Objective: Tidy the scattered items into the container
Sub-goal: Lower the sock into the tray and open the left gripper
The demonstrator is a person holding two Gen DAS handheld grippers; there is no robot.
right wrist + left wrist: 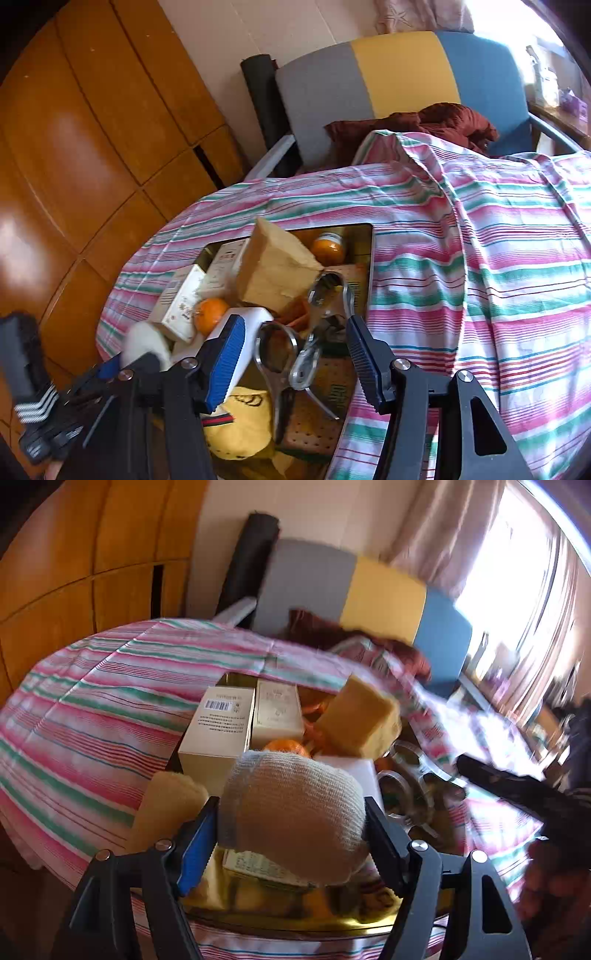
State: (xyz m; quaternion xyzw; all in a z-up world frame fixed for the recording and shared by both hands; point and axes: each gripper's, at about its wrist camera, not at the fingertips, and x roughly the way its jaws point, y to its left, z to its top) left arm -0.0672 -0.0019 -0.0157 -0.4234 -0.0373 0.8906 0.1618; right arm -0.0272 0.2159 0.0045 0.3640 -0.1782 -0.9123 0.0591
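Left gripper (pixel 290 825), fingers spread wide, brackets a knitted cloth bundle (pixel 291 805) over the gold container (pixel 258 904) on the striped-cloth counter (pixel 92 709); pad contact cannot be told. It looks soft, light and compressible; take it mid-body. Right gripper (pixel 295 350) fingers stand apart, empty, above metal tongs (pixel 291 354). Barcoded box (pixel 218 731): print illegible.
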